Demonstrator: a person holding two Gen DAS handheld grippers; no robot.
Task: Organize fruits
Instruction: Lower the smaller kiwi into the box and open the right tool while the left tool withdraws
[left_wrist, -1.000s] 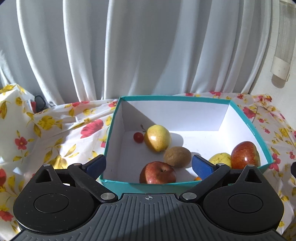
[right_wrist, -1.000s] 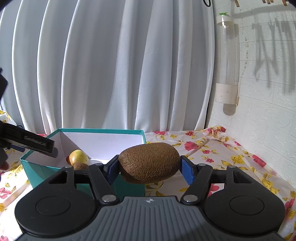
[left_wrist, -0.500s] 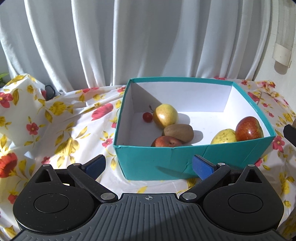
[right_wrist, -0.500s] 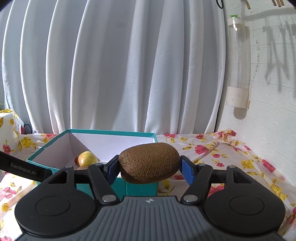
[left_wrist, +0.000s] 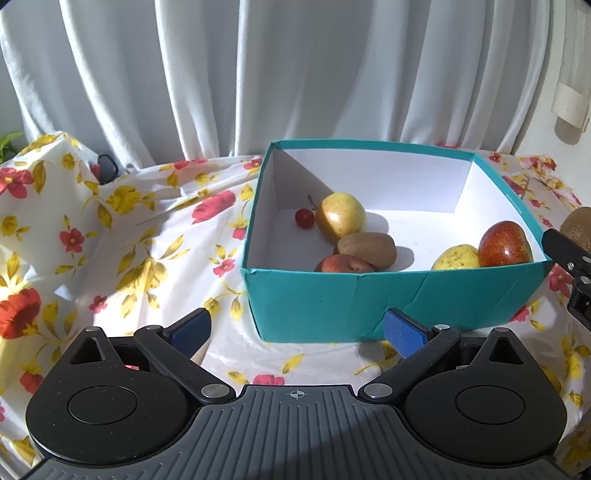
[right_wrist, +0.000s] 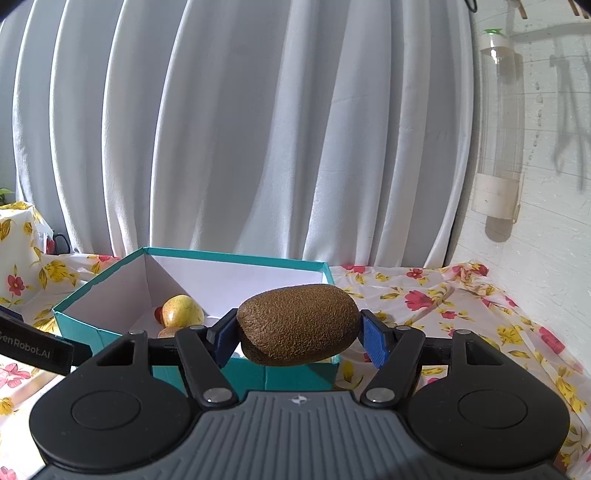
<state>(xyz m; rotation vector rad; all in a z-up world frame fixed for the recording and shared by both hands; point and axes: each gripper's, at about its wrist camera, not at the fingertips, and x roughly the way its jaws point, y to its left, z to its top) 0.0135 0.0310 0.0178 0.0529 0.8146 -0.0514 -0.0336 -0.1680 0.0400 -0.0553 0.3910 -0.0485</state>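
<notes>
A teal box (left_wrist: 343, 302) with white inside stands on the flowered cloth. It holds a yellow apple (left_wrist: 341, 216), a cherry (left_wrist: 304, 218), a kiwi (left_wrist: 366, 249), a red apple (left_wrist: 343, 265), a yellow pear (left_wrist: 456, 257) and a red apple (left_wrist: 505, 243). My left gripper (left_wrist: 297, 328) is open and empty, in front of the box's near wall. My right gripper (right_wrist: 299, 334) is shut on a brown kiwi (right_wrist: 297, 325), held in the air at the box's (right_wrist: 110, 288) right front corner. It shows at the right edge of the left wrist view (left_wrist: 569, 254).
White curtains (left_wrist: 295, 74) hang behind the table. The flowered cloth (left_wrist: 147, 251) covers the table and a raised lump at the left (left_wrist: 37, 177). A white brick wall with a clear tube (right_wrist: 498, 147) is at the right.
My left gripper has pulled back and up from the box, which now lies fully in view. My right gripper has moved left toward the box with the kiwi still held.
</notes>
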